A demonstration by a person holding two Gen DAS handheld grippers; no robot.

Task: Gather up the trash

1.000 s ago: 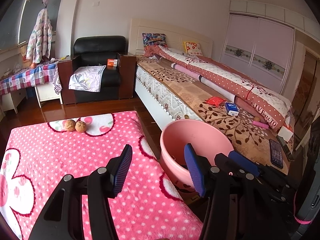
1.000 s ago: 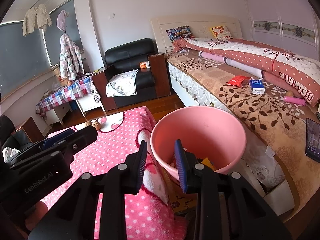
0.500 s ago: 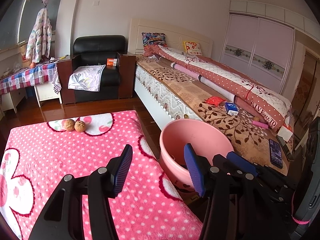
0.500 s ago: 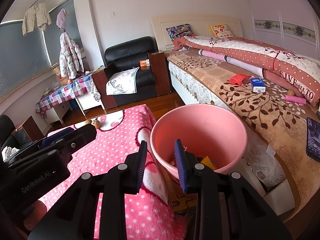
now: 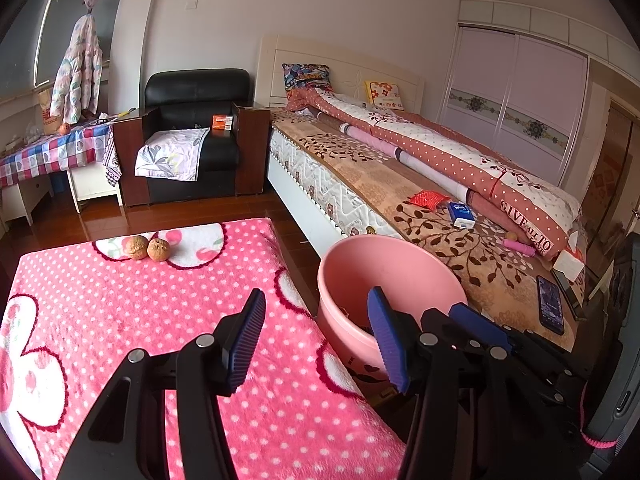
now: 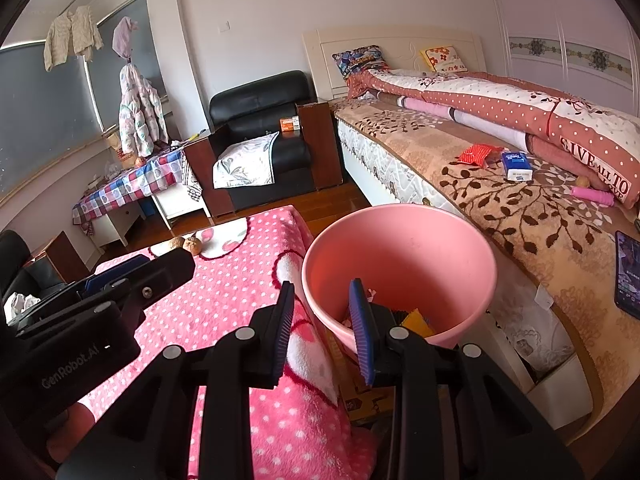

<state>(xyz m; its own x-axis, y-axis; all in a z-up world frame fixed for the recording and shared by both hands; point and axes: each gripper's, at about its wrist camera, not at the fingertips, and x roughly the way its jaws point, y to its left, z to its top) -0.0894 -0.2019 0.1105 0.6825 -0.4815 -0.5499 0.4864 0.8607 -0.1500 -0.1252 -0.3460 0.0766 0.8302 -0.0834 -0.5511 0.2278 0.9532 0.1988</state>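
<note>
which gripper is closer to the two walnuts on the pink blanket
Left. The left gripper hovers over the blanket, the walnuts straight ahead. The right gripper sits farther over, at the pink bucket.

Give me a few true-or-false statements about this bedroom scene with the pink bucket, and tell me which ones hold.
1. The pink bucket stands between the pink dotted blanket and the bed. True.
2. The bucket is empty. False: some scraps lie in it, one yellow.
3. Two walnuts lie on the blanket. True.
4. The right gripper holds a walnut. False: nothing sits between its pads.
5. The left gripper is clamped on the bucket's rim. False: it is open and holds nothing.
</note>
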